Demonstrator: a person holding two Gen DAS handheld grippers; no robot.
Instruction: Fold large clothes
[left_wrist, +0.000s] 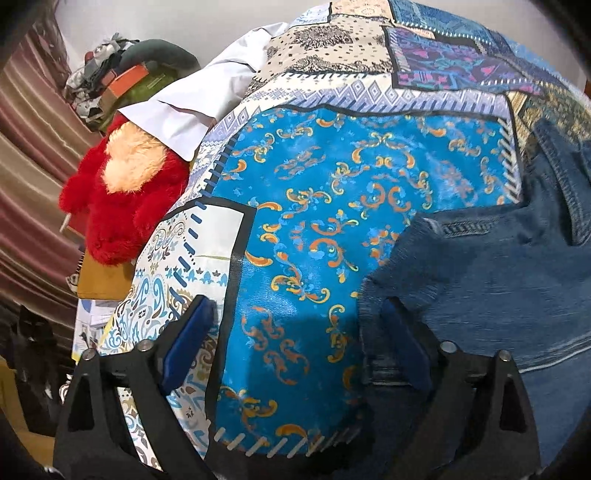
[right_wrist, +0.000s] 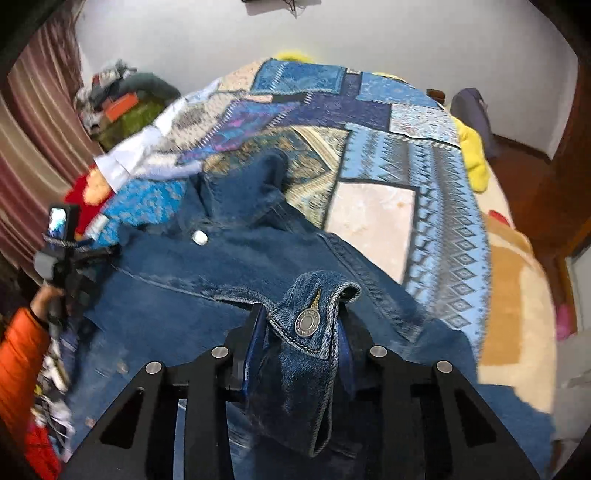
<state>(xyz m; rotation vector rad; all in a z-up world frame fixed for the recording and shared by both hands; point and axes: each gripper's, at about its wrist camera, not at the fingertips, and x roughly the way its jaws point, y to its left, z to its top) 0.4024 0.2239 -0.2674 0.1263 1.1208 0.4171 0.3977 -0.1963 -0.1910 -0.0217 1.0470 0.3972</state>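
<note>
Right gripper (right_wrist: 301, 354) is pinching a buttoned cuff (right_wrist: 314, 325) of the denim jacket (right_wrist: 221, 258), which is lying mid-frame on the patchwork bedspread (right_wrist: 424, 155). Left gripper (left_wrist: 295, 332) is hovering spread over the bedspread, jacket at lower right.

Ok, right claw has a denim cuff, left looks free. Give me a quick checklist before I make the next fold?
1. Right claw clamped on the cuff: ok, the snap end sits between the fingers.
2. Left claw gripping the jacket: not ok, it is open, with only bedspread between the fingers.
3. Jacket lying flat: not ok, the collar is bunched.
4. Landing area free: cannot tell; a white shirt lies close behind the collar.
5. Left sleeve position: cannot tell, not visible.
6. Views sharp enough to judge: not ok, both are motion-blurred.
</note>
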